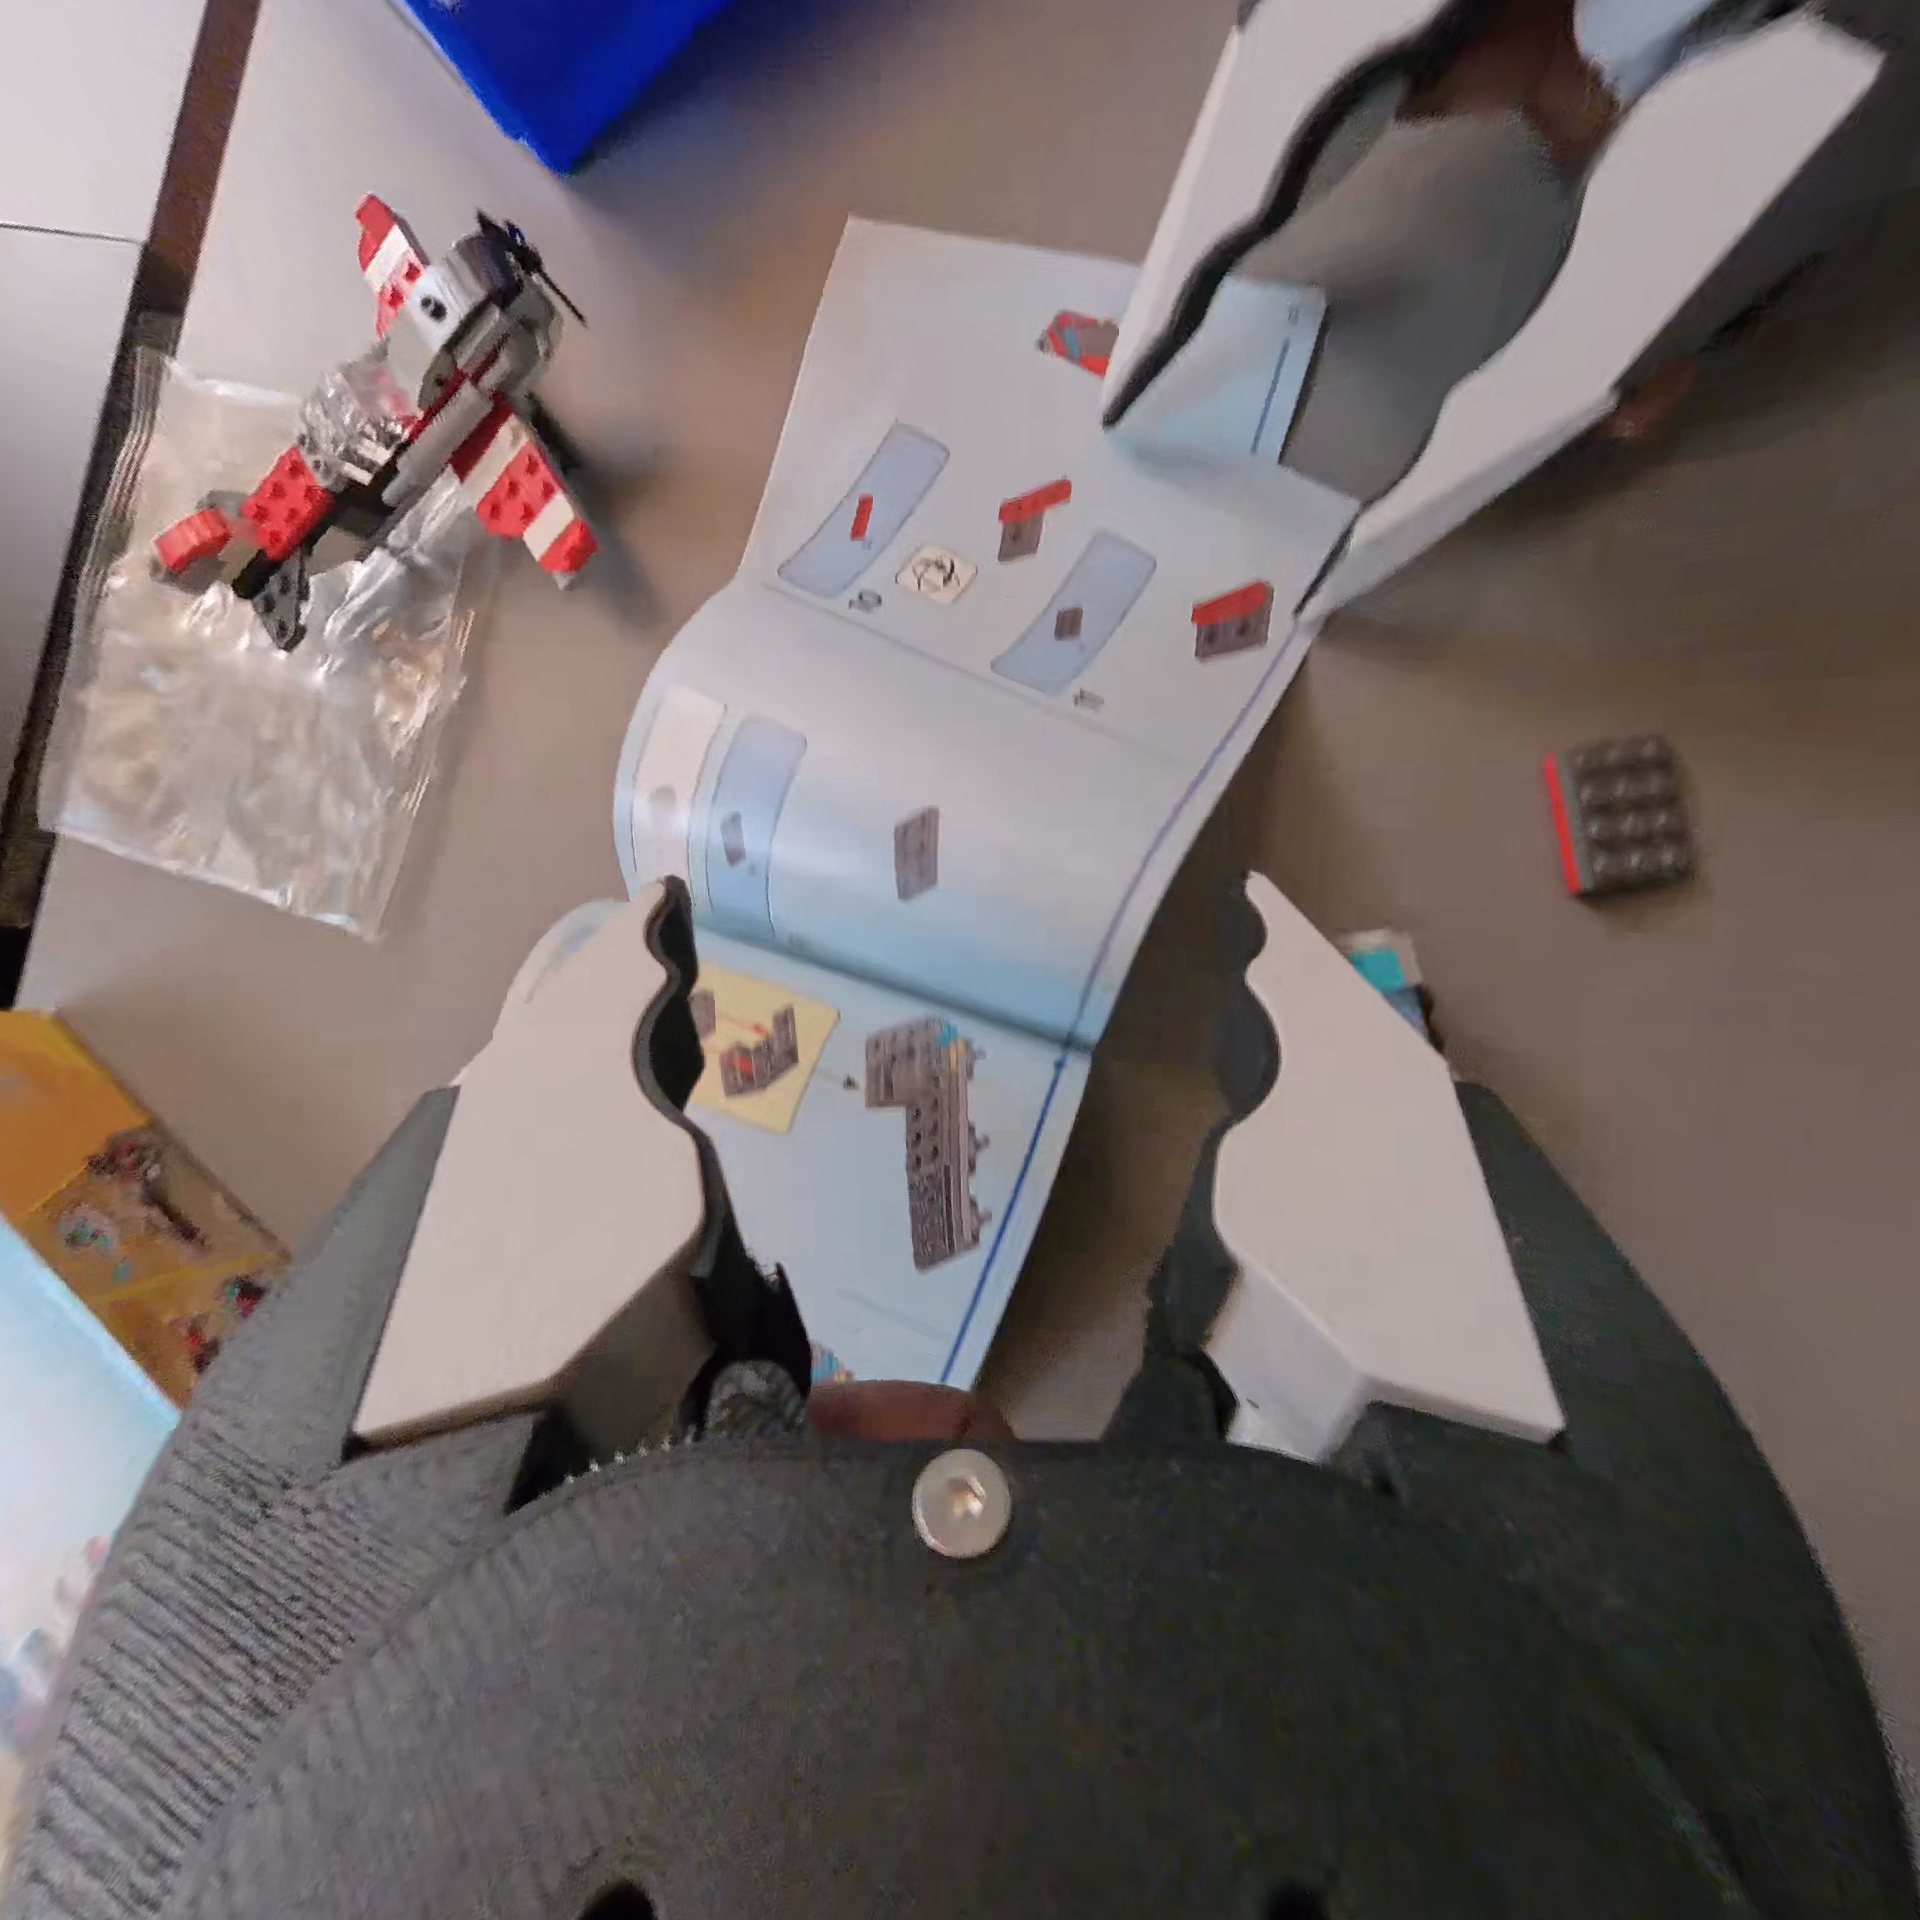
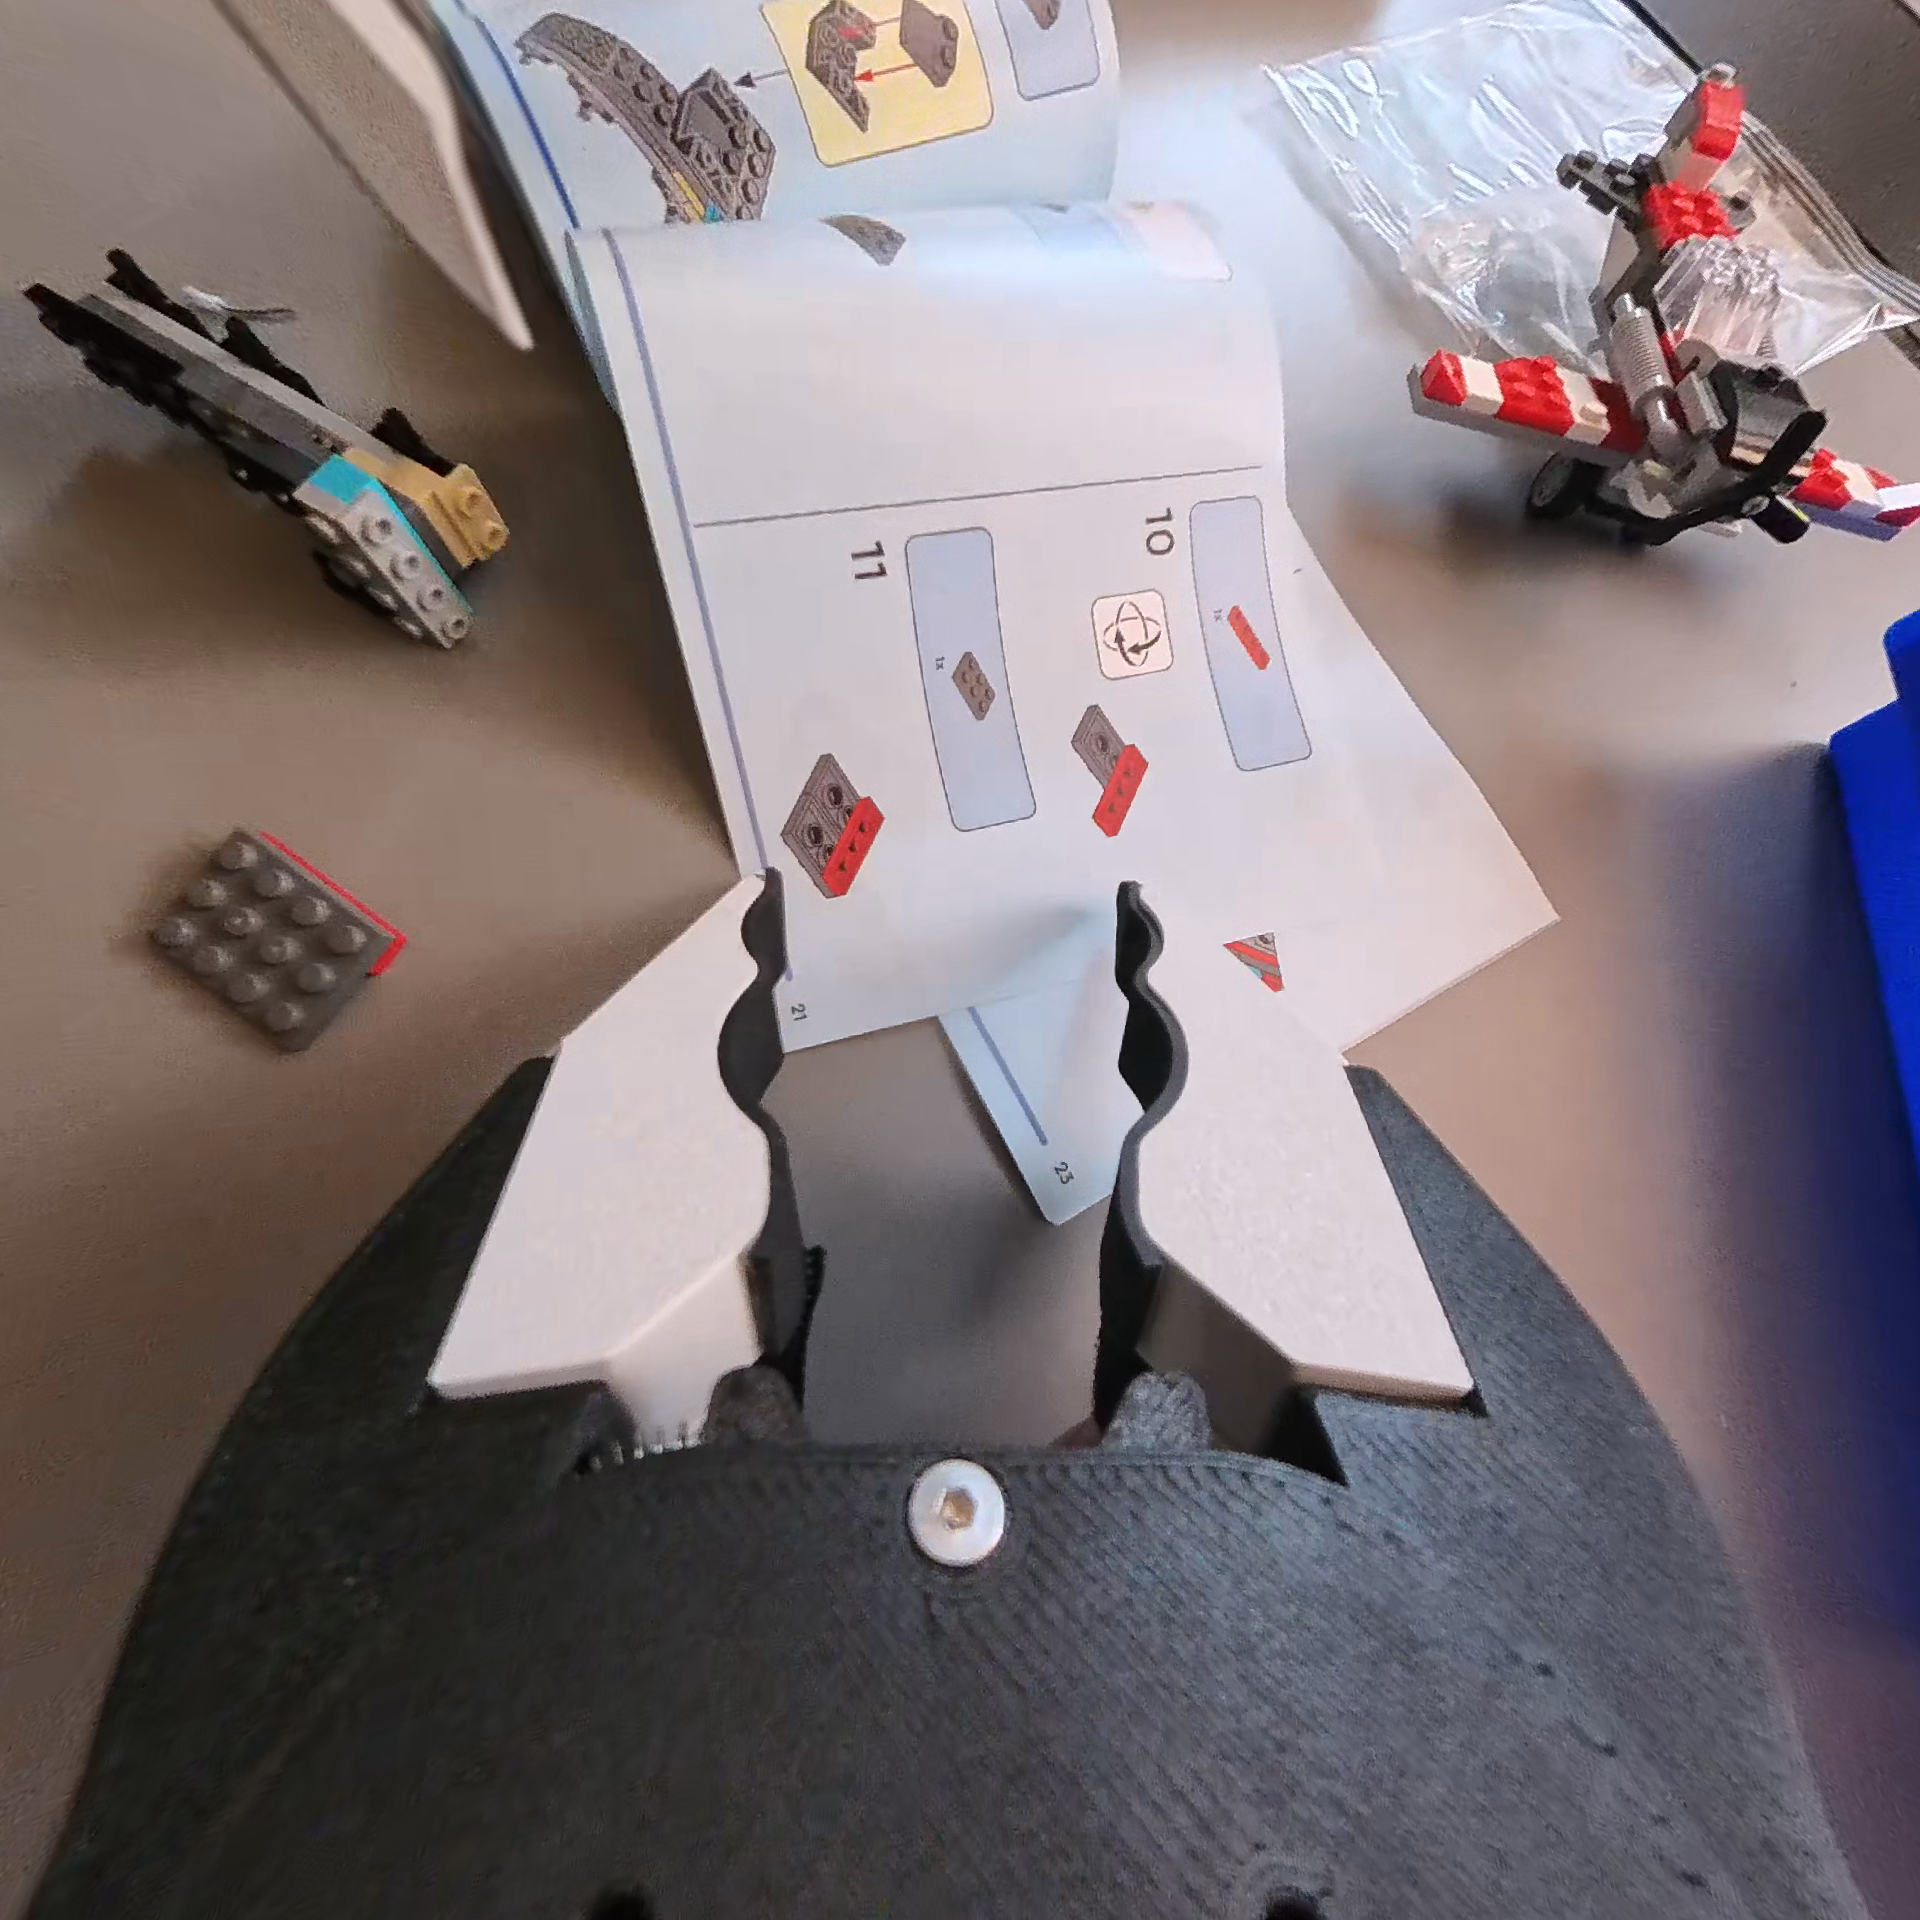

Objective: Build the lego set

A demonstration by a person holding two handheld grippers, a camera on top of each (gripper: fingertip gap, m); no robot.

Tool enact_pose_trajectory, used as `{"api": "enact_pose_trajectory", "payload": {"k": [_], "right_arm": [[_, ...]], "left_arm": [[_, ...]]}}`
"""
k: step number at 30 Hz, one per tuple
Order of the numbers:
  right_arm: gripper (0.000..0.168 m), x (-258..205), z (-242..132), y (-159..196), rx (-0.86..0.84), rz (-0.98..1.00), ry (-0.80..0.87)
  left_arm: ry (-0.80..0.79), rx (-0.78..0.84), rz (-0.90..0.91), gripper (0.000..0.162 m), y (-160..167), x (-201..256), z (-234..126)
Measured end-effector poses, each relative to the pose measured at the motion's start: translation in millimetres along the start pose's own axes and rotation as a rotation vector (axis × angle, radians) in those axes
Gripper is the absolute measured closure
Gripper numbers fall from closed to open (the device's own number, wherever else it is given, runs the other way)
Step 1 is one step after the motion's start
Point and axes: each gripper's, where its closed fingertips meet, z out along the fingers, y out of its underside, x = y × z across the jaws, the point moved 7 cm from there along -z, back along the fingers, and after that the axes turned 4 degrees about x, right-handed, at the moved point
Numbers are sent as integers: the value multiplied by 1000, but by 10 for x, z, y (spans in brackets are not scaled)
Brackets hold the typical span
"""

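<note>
— Two sub-builds lie on the table point(image 2: 520, 727): a small grey plate with a red strip point(image 2: 272, 937) and a longer dark piece point(image 2: 270, 447), well apart. We are early.

— And the tools?

— Left gripper point(image 1: 961, 904) and right gripper point(image 2: 945, 883) both stand wide, holding nothing, over the open booklet point(image 2: 956, 582).

— The red-and-white plane point(image 2: 1704, 364)?

— Probably a separate finished model, resting on its clear bag point(image 1: 239, 727). Most of our steps remain.
</note>
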Motion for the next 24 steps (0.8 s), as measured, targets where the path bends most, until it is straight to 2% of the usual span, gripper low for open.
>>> {"api": "enact_pose_trajectory", "payload": {"k": [5,12,16,24], "right_arm": [[103,-17,24,-22,-1,2,1],[101,-59,-38,3,10,-1,41],[100,-96,-185,32,42,19,66],[101,-228,-481,28,141,29,117]], "left_arm": [[-169,-55,89,68,125,102,38],[-400,71,25,82,114,211,24],[-541,203,-51,89,116,302,-103],[-749,495,-339,102,153,382,-376]]}}
